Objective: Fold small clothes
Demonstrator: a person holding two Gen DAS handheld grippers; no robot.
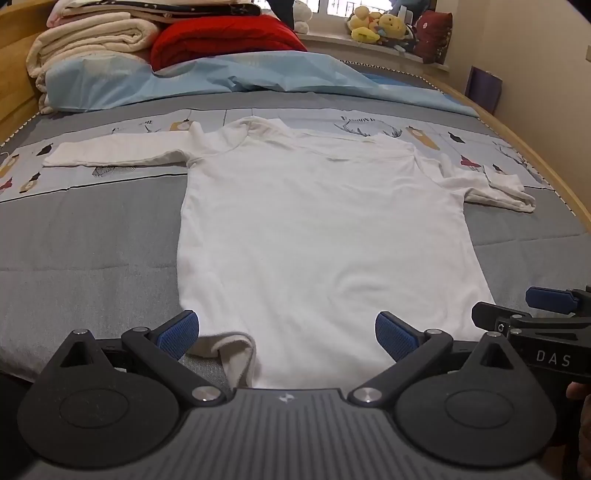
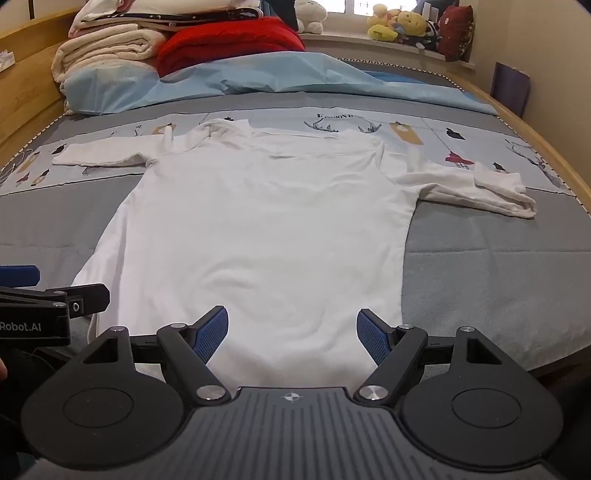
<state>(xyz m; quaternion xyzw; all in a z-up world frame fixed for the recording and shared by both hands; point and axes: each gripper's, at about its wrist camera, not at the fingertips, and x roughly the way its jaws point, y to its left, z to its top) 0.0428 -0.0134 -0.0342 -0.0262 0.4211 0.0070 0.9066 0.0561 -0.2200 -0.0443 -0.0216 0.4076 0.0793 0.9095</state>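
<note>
A white long-sleeved shirt (image 1: 317, 229) (image 2: 258, 229) lies flat on the grey bed cover, collar far, hem near. Its left sleeve (image 1: 114, 153) stretches out straight; the right sleeve (image 1: 495, 188) is bunched and folded back at the cuff. My left gripper (image 1: 286, 330) hovers open over the hem's left part, where a corner of the hem (image 1: 232, 347) is turned up. My right gripper (image 2: 291, 328) stands open over the hem's right part, with only flat cloth under the fingers. Each gripper shows at the edge of the other's view: the right gripper (image 1: 517, 310) and the left gripper (image 2: 55, 291).
Folded cream blankets (image 1: 92, 40), a red quilt (image 1: 225, 40) and a light blue sheet (image 1: 258, 79) lie at the head of the bed. Soft toys (image 1: 384, 27) sit on the window sill. A wooden bed frame (image 1: 546, 166) runs along the right side.
</note>
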